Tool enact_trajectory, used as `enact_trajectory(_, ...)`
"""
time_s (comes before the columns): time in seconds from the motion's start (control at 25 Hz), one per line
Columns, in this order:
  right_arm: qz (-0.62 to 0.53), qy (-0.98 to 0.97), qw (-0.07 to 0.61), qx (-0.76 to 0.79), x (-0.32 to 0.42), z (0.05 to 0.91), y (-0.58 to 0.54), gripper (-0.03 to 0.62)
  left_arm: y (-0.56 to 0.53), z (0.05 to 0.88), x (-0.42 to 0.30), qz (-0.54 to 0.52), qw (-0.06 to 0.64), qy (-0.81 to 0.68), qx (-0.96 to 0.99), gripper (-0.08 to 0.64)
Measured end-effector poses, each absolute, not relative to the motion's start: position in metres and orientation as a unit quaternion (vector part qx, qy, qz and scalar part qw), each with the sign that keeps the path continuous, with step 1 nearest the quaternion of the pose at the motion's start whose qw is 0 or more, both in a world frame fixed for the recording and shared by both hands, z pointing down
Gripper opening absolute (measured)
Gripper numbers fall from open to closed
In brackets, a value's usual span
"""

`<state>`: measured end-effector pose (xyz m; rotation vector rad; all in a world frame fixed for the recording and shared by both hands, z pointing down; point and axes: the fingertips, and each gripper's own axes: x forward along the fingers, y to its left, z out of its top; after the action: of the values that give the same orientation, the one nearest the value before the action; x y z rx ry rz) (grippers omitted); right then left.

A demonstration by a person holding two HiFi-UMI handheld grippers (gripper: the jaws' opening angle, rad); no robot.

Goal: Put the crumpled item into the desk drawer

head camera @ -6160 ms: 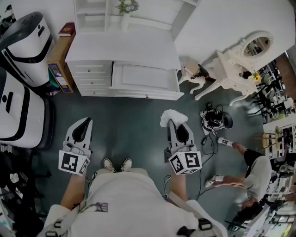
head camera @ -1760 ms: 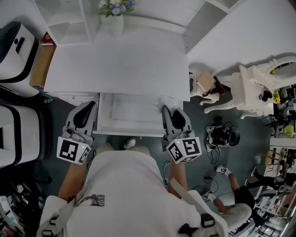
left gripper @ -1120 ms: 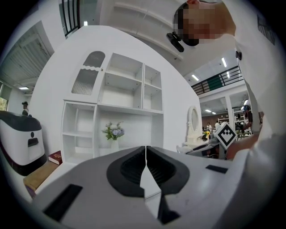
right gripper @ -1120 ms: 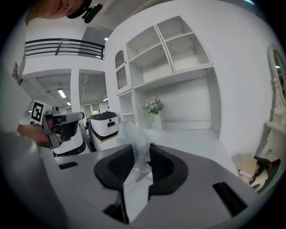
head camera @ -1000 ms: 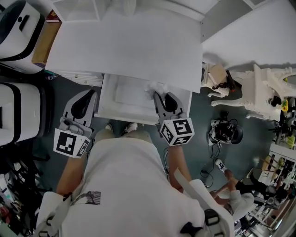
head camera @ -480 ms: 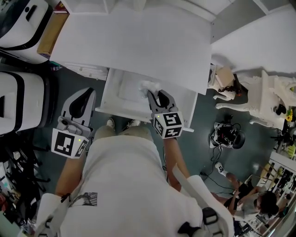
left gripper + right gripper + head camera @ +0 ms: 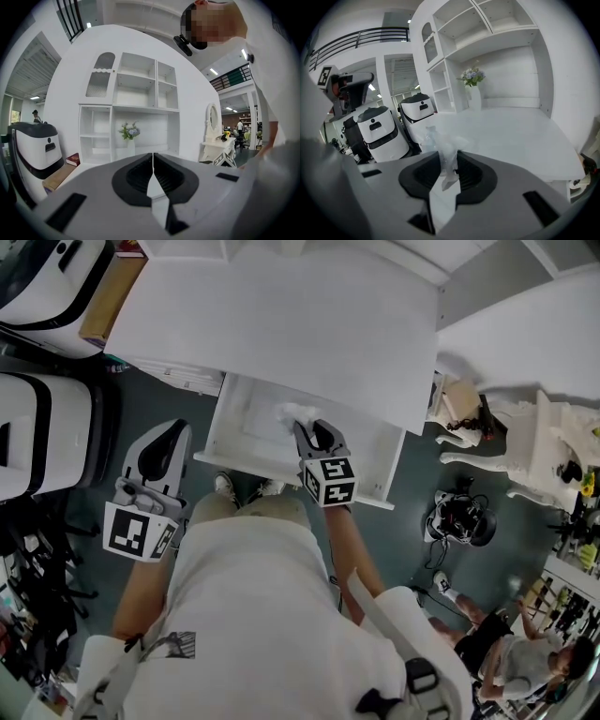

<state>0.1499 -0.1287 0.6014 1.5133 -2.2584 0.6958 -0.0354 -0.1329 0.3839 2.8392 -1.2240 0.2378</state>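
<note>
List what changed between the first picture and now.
The right tool, shut on the crumpled item throughout, travelled from above the floor forward and down into the open drawer as the person stepped up to the desk. The left tool stayed shut and empty, outside the drawer; nothing released.

Left gripper [image 7: 172,429] level, fingers [image 7: 136,176] together, right gripper [image 7: 307,430] angled down, fingers [image 7: 471,176] clamping crumpled item [image 7: 292,412]

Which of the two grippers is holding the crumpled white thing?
The right gripper: its jaws pinch the crumpled white item at the open drawer. The left gripper is shut and empty, beside the drawer.
</note>
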Motion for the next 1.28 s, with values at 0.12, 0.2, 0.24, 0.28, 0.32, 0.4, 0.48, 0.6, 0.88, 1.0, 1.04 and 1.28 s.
enact_trajectory(0.12, 0.246, -0.790, 0.184, 0.530, 0.148, 0.618, -0.133, 0.097, -0.133, 0.387, -0.036, 0.077, 0.025, -0.395, 0.915, 0.020)
enact_trajectory(0.2, 0.248, -0.789, 0.195, 0.527, 0.146, 0.627, -0.136, 0.097, -0.133, 0.387, -0.038, 0.078, 0.025, -0.395, 0.915, 0.020)
enact_trajectory(0.24, 0.250, -0.788, 0.200, 0.525, 0.145, 0.632, -0.137, 0.097, -0.133, 0.387, -0.039, 0.079, 0.024, -0.395, 0.915, 0.020)
enact_trajectory(0.28, 0.253, -0.787, 0.204, 0.524, 0.145, 0.637, -0.139, 0.097, -0.134, 0.386, -0.039, 0.080, 0.023, -0.396, 0.915, 0.020)
enact_trajectory(0.32, 0.258, -0.785, 0.208, 0.523, 0.145, 0.643, -0.140, 0.097, -0.135, 0.386, -0.040, 0.081, 0.023, -0.397, 0.914, 0.020)
enact_trajectory(0.4, 0.271, -0.780, 0.214, 0.522, 0.148, 0.655, -0.140, 0.097, -0.135, 0.385, -0.039, 0.083, 0.022, -0.399, 0.913, 0.020)
enact_trajectory(0.48, 0.286, -0.774, 0.215, 0.521, 0.150, 0.666, -0.140, 0.098, -0.133, 0.385, -0.040, 0.087, 0.023, -0.402, 0.911, 0.020)
enact_trajectory(0.6, 0.298, -0.770, 0.221, 0.519, 0.146, 0.680, -0.143, 0.097, -0.133, 0.386, -0.045, 0.092, 0.024, -0.409, 0.908, 0.020)
enact_trajectory(0.88, 0.311, -0.766, 0.234, 0.511, 0.136, 0.701, -0.151, 0.097, -0.132, 0.391, -0.057, 0.100, 0.031, -0.421, 0.901, 0.020)
enact_trajectory(1.0, 0.310, -0.765, 0.243, 0.509, 0.135, 0.707, -0.154, 0.097, -0.133, 0.392, -0.060, 0.101, 0.035, -0.426, 0.899, 0.020)
enact_trajectory(1.04, 0.310, -0.765, 0.246, 0.509, 0.135, 0.709, -0.155, 0.098, -0.134, 0.393, -0.062, 0.102, 0.037, -0.427, 0.898, 0.020)
enact_trajectory(1.28, 0.315, -0.757, 0.257, 0.511, 0.134, 0.725, -0.163, 0.097, -0.135, 0.405, -0.061, 0.109, 0.050, -0.421, 0.899, 0.020)
